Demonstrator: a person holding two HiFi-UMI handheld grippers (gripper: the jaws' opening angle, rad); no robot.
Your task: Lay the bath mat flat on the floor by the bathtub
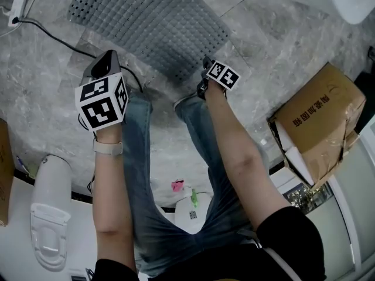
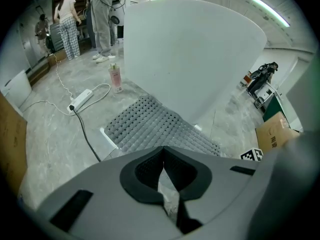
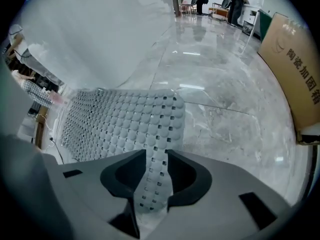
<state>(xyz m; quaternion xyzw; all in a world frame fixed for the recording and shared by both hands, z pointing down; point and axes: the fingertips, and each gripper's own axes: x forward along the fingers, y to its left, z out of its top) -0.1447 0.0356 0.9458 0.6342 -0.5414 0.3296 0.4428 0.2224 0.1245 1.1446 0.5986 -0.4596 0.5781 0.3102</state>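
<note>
Beside bathtub point(image 2: 195, 54): bath mat point(image 1: 149, 22), box point(image 1: 319, 119) right.

one bath mat point(image 1: 149, 25) — two claws point(image 2: 163, 156) point(image 3: 154, 171)

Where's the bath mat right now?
Head view, top centre: the bath mat lies on the floor, its near corner pinched in the right hand-held gripper.

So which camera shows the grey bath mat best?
The right gripper view: the grey bumpy rubber bath mat is biggest there, corner between the jaws. Head view crops it; left gripper view shows it smaller.
</note>
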